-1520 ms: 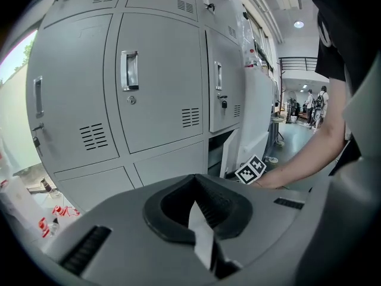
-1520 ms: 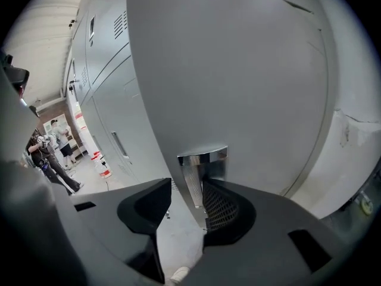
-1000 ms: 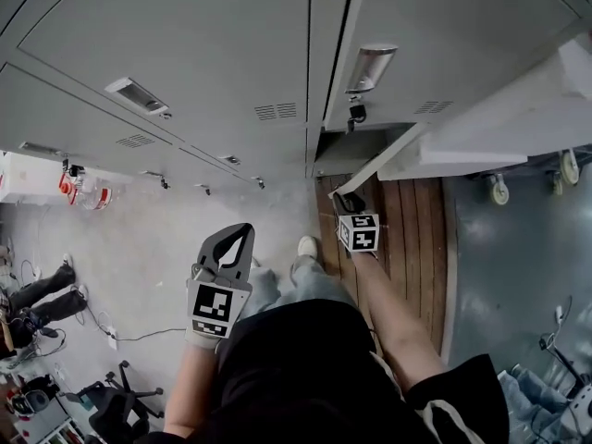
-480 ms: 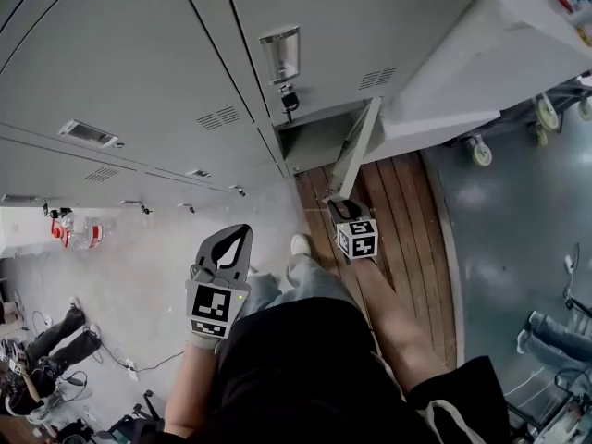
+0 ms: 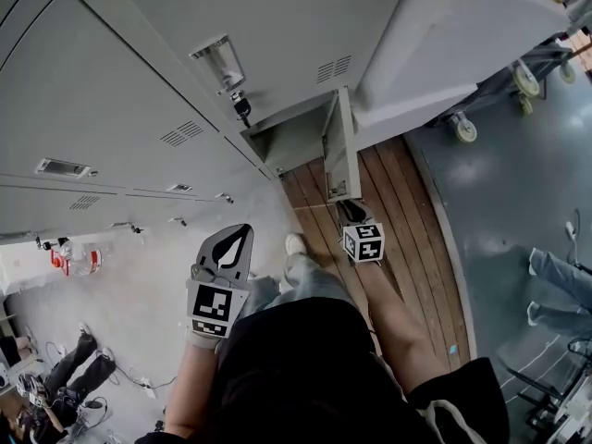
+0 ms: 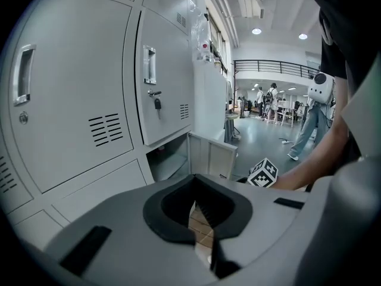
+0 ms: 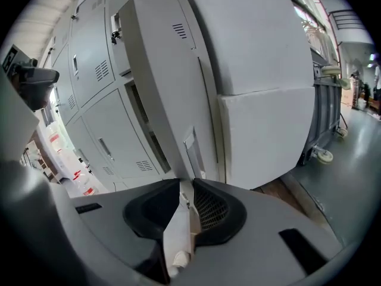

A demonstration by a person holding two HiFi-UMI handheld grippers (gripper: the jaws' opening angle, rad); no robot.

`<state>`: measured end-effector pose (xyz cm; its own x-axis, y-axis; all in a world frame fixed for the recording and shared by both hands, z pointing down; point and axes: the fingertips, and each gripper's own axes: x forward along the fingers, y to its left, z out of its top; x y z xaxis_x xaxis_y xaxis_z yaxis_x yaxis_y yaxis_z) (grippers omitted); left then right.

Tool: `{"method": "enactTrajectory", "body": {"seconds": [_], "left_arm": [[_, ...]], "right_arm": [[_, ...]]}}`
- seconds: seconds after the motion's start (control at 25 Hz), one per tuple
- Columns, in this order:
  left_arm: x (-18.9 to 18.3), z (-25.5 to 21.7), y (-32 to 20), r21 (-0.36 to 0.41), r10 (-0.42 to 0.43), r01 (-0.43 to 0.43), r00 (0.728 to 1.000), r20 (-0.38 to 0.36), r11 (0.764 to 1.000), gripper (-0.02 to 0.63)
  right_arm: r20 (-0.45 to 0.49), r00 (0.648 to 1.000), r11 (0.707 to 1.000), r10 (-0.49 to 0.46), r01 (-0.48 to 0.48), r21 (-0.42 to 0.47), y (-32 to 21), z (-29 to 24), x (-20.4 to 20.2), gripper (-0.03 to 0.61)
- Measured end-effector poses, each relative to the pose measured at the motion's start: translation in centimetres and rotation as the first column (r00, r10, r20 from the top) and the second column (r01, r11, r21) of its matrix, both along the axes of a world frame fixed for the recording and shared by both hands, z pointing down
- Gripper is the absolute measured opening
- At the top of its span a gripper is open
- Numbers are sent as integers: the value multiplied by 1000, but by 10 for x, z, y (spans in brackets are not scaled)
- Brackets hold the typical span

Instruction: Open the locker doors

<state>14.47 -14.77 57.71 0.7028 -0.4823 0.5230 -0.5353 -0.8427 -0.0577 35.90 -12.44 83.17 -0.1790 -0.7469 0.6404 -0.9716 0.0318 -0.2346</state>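
Right gripper: jaws have just been closing. They pinch the free edge of the grey sheet-metal locker door, and the thin edge runs straight through between the pads. In the head view that gripper sits low at the door's bottom corner, over the brown wooden plank floor.

The door stands swung well out from the grey locker bank, and the dark open compartment shows behind it.

Left gripper: jaws drawn almost together with nothing between them, only floor showing through the slit. It is held off to the side, well clear of the lockers.

Step in hand, as I read it: swinging this lower door wider.

Next move calls for following the hinge arc rather than pulling straight, keeping the pinch square on the thin edge. The closed door above, with the chrome recessed handle and a key below it, looks the likely next target.
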Motion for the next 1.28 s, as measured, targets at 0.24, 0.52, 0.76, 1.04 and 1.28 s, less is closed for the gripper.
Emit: {"method": "enactTrajectory", "body": {"seconds": [0.24, 0.52, 0.76, 1.04, 1.28], "left_arm": [[11, 1, 1, -4, 30, -30, 1000, 9, 1000, 17], [19, 1, -1, -1, 60, -60, 998, 18, 998, 17], [19, 2, -2, -2, 68, -68, 998, 19, 998, 17], [12, 3, -3, -4, 67, -67, 998, 23, 998, 17], [3, 3, -3, 0, 67, -67, 997, 31, 998, 17]], "right_arm": [[-7, 996, 996, 84, -84, 4, 10, 0, 34, 97], [-21, 981, 981, 194, -194, 4, 15, -1, 71, 64], [-34, 961, 961, 276, -276, 8, 15, -2, 102, 41], [-52, 939, 940, 340, -340, 7, 11, -3, 132, 41], [-64, 930, 932, 362, -362, 4, 8, -3, 145, 41]]}}
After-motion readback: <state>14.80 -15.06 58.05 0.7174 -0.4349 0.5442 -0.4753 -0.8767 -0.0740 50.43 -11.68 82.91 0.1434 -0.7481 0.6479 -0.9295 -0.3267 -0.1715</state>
